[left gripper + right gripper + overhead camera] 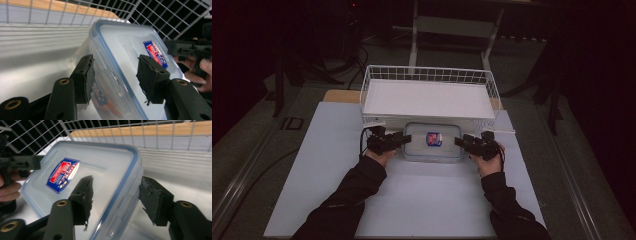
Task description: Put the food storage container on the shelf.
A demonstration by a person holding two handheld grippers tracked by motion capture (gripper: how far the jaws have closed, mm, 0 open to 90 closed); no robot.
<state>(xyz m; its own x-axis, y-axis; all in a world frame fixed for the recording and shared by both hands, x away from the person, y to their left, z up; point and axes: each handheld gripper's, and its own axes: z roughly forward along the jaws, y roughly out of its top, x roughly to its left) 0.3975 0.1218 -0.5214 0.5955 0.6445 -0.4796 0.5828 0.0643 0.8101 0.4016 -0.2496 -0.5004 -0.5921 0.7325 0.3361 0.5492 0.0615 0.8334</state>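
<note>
A clear plastic container (433, 142) with a blue-rimmed lid and a red-and-blue sticker lies on the white table top, just in front of a wire basket. My left gripper (406, 139) is at its left end, open; in the left gripper view the jaws (115, 75) straddle the lid's edge of the container (125, 47). At the right end my right gripper (458, 141) is open too, its jaws (115, 195) either side of the container's (100, 162) rim. Each gripper view shows the other gripper farther off.
A white wire basket (427, 70) with a white floor stands directly behind the container, its mesh close in both gripper views. The white table top (412, 200) spreads toward the person. Dark floor and a table frame lie beyond.
</note>
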